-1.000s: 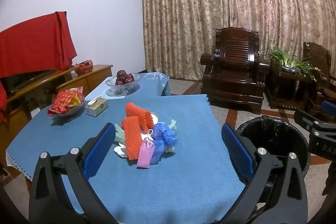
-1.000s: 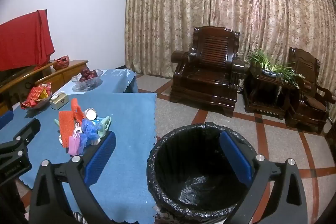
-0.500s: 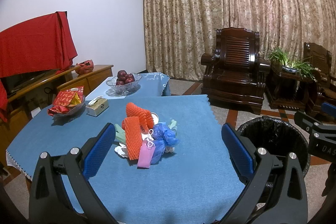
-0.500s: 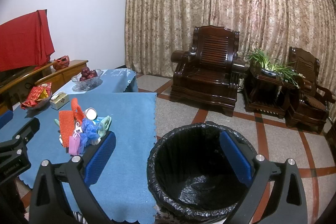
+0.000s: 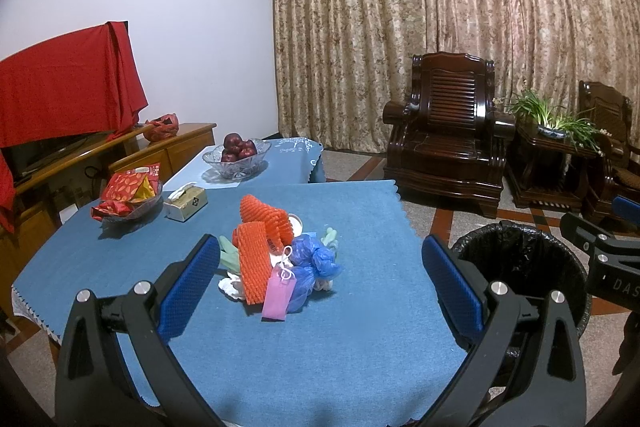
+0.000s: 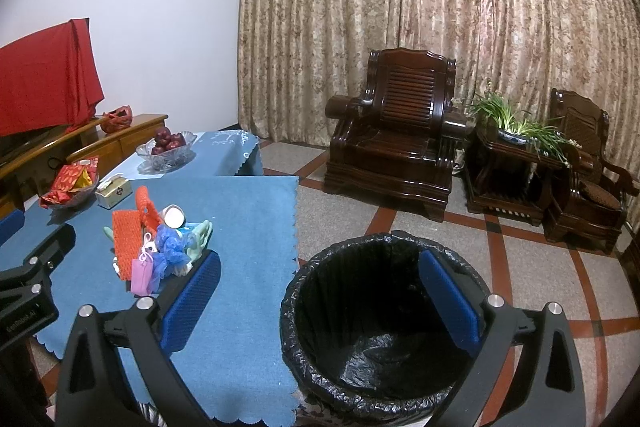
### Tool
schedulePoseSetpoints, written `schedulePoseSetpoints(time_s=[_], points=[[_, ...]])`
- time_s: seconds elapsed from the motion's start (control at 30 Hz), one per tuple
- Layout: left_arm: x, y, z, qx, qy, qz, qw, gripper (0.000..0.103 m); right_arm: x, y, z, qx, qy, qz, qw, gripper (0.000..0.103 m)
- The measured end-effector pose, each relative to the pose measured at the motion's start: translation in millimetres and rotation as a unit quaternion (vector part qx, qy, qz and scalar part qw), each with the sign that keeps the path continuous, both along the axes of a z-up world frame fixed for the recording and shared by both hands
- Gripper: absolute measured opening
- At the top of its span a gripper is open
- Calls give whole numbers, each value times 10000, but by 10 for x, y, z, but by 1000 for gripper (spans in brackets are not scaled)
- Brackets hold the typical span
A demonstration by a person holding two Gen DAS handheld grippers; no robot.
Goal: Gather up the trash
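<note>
Both the left gripper (image 5: pixel 320 291) and right gripper (image 6: pixel 318 295) gape wide, holding nothing, one trash heap (image 5: pixel 276 259) at twelve o'clock mid blue tablecloth (image 5: pixel 360 347), one black-lined round bin (image 6: pixel 384 335) off its edge.

Trash bin (image 5: pixel 520 259) partly behind right gripper (image 5: pixel 600 247)

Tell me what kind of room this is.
Most likely a home living room: carved wooden armchairs before long patterned curtains, a fruit bowl on a cloth-covered table, and a low wooden cabinet.
</note>
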State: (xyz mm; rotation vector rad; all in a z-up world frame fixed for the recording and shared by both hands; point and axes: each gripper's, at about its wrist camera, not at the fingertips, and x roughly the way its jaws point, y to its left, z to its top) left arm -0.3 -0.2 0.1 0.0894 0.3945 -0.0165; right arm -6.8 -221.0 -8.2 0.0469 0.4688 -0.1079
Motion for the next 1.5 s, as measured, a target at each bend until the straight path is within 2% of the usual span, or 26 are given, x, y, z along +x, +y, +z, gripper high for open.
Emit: schedulePoseSetpoints(time_s=[1.23, 1.43, 1.5], points=[[1, 1, 0, -9, 13, 1, 10000, 98, 10, 1, 4, 2, 10, 2, 10000, 97], [-1, -1, -3, -27, 31, 6, 10000, 98, 10, 43, -91, -13, 32, 29, 10000, 97], [-7, -3, -7, -46, 45, 12, 10000, 98, 35, 133, -208, -19, 62, 38, 10000, 97]])
